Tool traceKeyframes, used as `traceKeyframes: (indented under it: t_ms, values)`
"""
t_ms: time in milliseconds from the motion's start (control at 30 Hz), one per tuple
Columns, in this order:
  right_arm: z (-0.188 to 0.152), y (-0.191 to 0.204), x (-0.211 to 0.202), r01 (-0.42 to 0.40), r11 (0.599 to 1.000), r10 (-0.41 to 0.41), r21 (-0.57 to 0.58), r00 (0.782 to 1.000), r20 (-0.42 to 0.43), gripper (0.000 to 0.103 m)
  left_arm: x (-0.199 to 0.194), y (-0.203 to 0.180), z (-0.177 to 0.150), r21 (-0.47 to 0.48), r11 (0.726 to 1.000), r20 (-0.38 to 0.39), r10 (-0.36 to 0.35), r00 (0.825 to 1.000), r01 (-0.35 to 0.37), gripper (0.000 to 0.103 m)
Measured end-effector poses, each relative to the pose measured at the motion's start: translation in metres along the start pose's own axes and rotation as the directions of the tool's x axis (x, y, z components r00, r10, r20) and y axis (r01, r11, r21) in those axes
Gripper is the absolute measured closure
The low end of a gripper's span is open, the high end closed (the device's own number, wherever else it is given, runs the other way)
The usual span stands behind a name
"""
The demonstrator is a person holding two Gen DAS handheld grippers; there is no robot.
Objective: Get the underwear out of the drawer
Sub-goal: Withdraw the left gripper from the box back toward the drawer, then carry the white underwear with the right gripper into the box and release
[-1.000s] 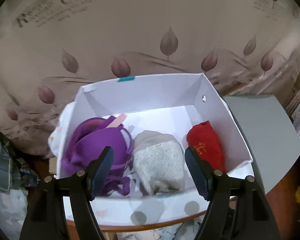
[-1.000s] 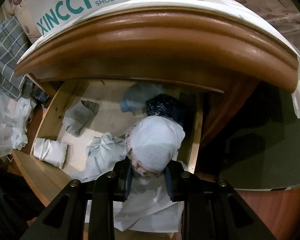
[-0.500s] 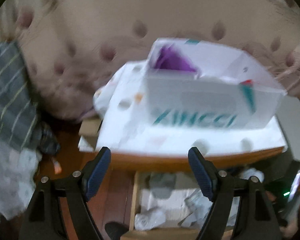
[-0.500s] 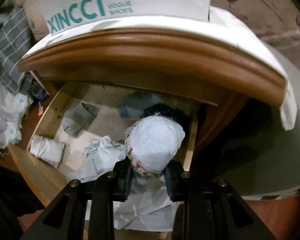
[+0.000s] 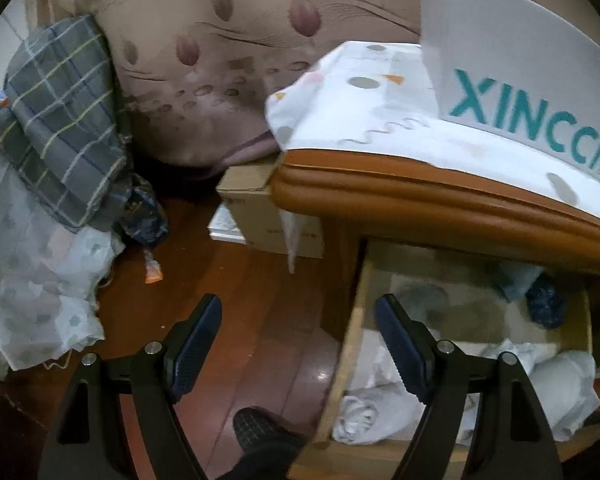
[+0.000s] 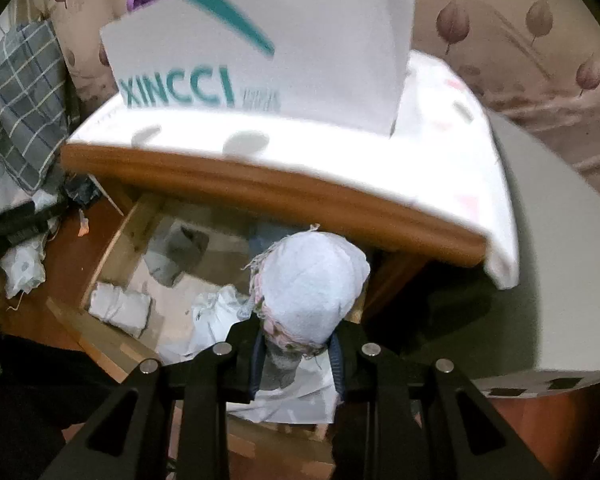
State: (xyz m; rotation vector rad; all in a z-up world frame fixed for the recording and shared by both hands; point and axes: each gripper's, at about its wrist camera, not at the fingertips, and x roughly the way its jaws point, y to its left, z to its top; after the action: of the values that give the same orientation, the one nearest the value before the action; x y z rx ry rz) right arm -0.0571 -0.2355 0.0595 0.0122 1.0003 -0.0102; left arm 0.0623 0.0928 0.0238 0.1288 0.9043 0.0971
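The wooden drawer (image 5: 354, 320) (image 6: 126, 240) stands pulled out under the nightstand top, with several folded pieces inside: a white roll (image 5: 358, 416) (image 6: 120, 306), a grey piece (image 6: 180, 256) and a dark blue one (image 5: 544, 304). My right gripper (image 6: 296, 344) is shut on a rolled pale blue underwear bundle with pink trim (image 6: 312, 280), held above the drawer. My left gripper (image 5: 298, 304) is open with nothing between its fingers, hanging over the floor and the drawer's left wall. A white XINCCI shoe box (image 5: 520, 92) (image 6: 260, 60) sits on the nightstand, with purple cloth showing over its rim.
A patterned white cloth (image 5: 360, 100) covers the nightstand top. On the left lie a plaid grey fabric (image 5: 64, 120), a sheer white cloth (image 5: 32, 280) and a cardboard box (image 5: 256, 208) on the dark wood floor. A person's dark foot (image 5: 260, 436) is below. A grey surface (image 6: 540, 280) lies to the right.
My left gripper has swung from above the shoe box down and to the left, to the front of the drawer. My right gripper has risen with the bundle.
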Motion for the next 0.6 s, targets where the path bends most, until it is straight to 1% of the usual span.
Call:
traceKeyframes:
  t_ms: [133, 200, 300, 367, 433, 500, 600]
  values:
    - [0.025, -0.008, -0.040, 0.021, 1.000, -0.021, 0.001, 0.998, 0.061, 0.076, 0.004, 0.017, -0.001, -0.072, 0.997, -0.017, -0.019, 1.000, 0.018, 0.023]
    - [0.038, -0.010, -0.057, 0.032, 0.999, -0.032, 0.006, 0.995, 0.093, 0.076, 0.008, 0.025, -0.002, -0.104, 0.995, -0.034, -0.016, 0.999, 0.012, 0.023]
    - [0.067, -0.013, -0.087, 0.049, 0.999, -0.049, -0.001, 0.986, 0.160, 0.076, 0.008, 0.031, -0.001, -0.125, 0.992, -0.039, -0.017, 0.999, 0.012, 0.023]
    - [0.085, -0.015, -0.100, 0.044, 0.999, -0.043, 0.002, 0.981, 0.190, 0.076, 0.008, 0.033, -0.001, -0.131, 0.991, -0.035, -0.011, 0.999, 0.007, 0.023]
    - [0.107, -0.016, -0.110, 0.063, 0.998, -0.061, 0.000, 0.973, 0.222, 0.076, 0.007, 0.037, 0.000, -0.144, 0.990, -0.034, -0.009, 0.999, 0.004, 0.023]
    - [0.124, -0.017, -0.113, 0.083, 0.997, -0.081, 0.002, 0.967, 0.242, 0.076, 0.010, 0.042, 0.001, -0.162, 0.987, -0.050, -0.014, 0.999, 0.006, 0.022]
    - [0.153, -0.018, -0.104, 0.101, 0.995, -0.099, 0.005, 0.964, 0.248, 0.076, 0.013, 0.049, 0.000, -0.183, 0.983, -0.065, -0.027, 0.998, 0.015, 0.022]
